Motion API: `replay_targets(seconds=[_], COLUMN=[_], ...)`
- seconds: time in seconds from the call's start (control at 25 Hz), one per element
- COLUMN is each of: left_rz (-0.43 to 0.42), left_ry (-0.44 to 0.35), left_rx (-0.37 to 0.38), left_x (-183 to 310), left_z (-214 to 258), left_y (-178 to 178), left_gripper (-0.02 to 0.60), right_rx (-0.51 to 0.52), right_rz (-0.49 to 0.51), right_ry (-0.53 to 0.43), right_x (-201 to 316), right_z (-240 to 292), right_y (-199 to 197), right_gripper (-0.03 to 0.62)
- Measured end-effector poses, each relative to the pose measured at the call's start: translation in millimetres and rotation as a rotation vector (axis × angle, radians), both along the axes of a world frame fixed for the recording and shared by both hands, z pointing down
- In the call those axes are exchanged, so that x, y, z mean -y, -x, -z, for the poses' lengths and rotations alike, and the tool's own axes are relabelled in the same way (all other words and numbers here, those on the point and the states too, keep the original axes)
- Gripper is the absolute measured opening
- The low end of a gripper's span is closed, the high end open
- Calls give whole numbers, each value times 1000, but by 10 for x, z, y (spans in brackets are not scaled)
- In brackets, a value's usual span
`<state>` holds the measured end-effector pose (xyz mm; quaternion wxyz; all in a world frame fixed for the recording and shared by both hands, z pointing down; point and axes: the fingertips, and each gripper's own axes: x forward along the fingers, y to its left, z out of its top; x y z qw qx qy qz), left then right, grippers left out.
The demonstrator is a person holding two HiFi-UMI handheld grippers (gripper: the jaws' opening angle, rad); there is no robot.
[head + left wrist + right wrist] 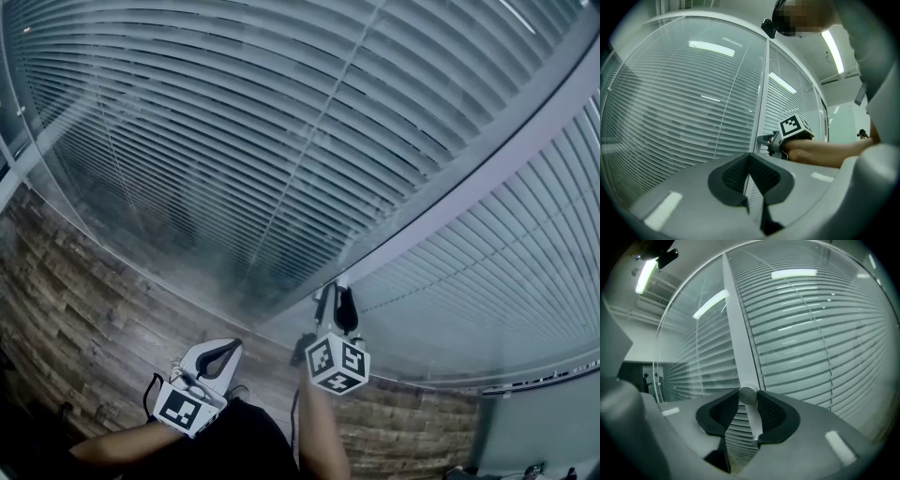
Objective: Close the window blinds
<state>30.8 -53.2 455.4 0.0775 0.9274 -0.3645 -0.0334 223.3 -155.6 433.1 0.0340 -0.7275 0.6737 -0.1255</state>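
Observation:
Slatted blinds [234, 141] hang behind curved glass panes, and light shows between the slats. A grey frame post [487, 159] divides two panes. In the right gripper view a small round metal knob [747, 394] sits at the foot of that post [738, 348]. My right gripper [747, 398] is shut on the knob, with a dark pad against each side. The head view shows this gripper [336, 302] reaching up to the post. My left gripper [750, 157] is shut on nothing and hangs back from the glass, lower left of the right one [765, 139].
A wood-pattern floor [84, 300] runs along the base of the glass wall. My forearm [825, 151] crosses the right side of the left gripper view. A ceiling light strip [833, 49] glows above.

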Motion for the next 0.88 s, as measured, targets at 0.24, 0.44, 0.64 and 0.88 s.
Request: replay_targets(seconds=[0.24, 0.44, 0.64, 0.88], left_rz=[20, 19, 13, 12], left_ry=[2, 4, 3, 19], left_rx=[5, 16, 14, 14], left_x=[21, 34, 14, -37], left_z=[26, 9, -7, -53], left_y=[32, 42, 6, 10], left_gripper=[0, 0, 0, 0], right_rx=[-437, -697, -689, 27], right_rz=[34, 67, 85, 53], right_ry=[60, 90, 90, -21], right_x=[7, 20, 26, -57], right_z=[-3, -6, -38, 13], right_y=[40, 74, 60, -76], right_gripper=[135, 135, 138, 183])
